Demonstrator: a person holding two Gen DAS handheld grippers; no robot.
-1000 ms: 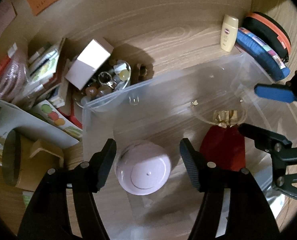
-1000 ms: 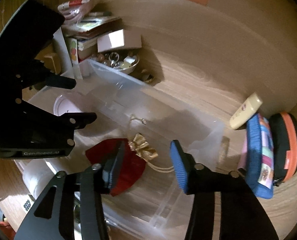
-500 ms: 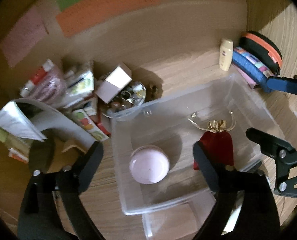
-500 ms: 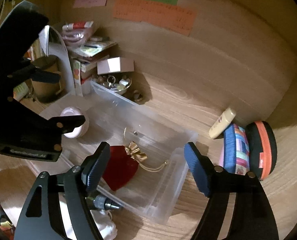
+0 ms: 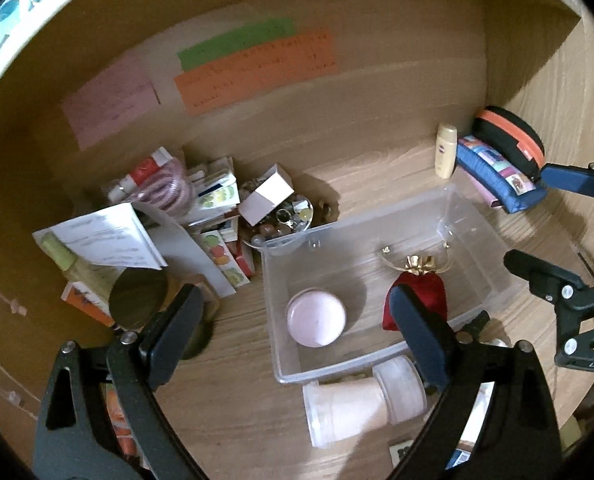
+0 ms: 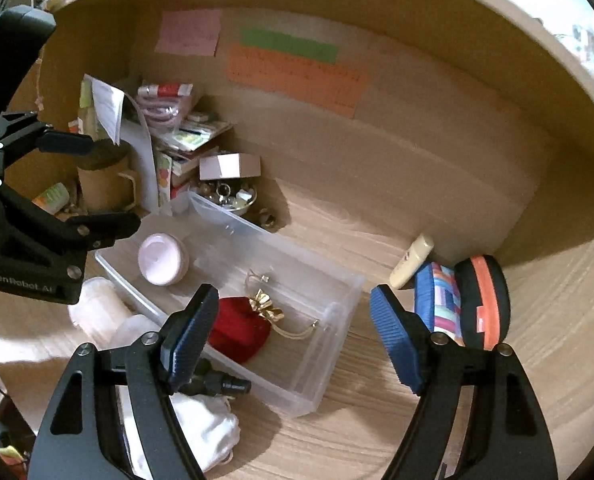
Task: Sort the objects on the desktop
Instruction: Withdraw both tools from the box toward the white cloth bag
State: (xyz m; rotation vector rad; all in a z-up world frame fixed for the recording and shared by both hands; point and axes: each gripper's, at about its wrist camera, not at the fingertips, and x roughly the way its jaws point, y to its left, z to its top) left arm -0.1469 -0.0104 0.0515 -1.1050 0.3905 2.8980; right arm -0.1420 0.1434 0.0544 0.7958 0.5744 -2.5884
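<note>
Both the left claw [image 5: 293, 328] and right claw [image 6: 293, 336] hang released, tilted down above the clear bin [image 6: 337, 300].

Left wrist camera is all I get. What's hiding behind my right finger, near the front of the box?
Observer: A white cloth bundle lies on the desk in front of the clear box, a short black cylinder beside it.
Operator: Does the brown cup have a handle?
Observer: Yes, the brown cup has a loop handle on its side.
Operator: Is the other grabber holding something?
Observer: No, the right gripper is open, nothing between its pads.
</note>
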